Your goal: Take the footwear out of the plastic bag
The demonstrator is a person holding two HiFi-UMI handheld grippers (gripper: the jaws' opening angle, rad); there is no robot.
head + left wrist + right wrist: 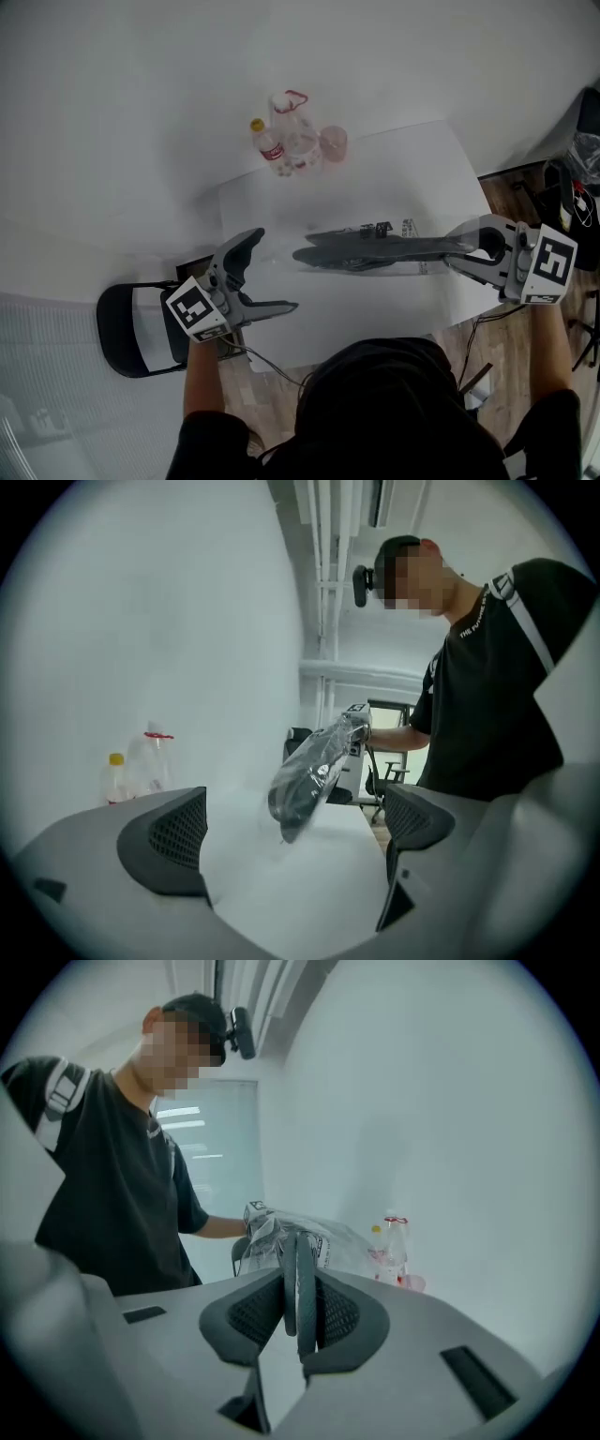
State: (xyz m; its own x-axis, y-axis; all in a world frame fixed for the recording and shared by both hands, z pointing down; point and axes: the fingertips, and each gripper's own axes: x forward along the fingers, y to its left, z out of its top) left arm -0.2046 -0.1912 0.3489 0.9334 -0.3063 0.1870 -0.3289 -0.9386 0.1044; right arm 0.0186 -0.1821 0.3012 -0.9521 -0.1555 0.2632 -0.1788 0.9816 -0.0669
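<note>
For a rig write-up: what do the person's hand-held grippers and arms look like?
The left hand-held gripper and right hand-held gripper are grey plastic with curved jaws and dark mesh-textured pads. Each carries a cube with black-and-white square markers. A thin cable trails from the left one. The person wears a black short-sleeved T-shirt.

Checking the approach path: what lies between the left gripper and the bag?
Only bare table separates the left gripper from the bag, seen in the head view.

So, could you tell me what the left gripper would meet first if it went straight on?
Probably the bagged footwear held up by the right gripper; depth is unclear.
</note>
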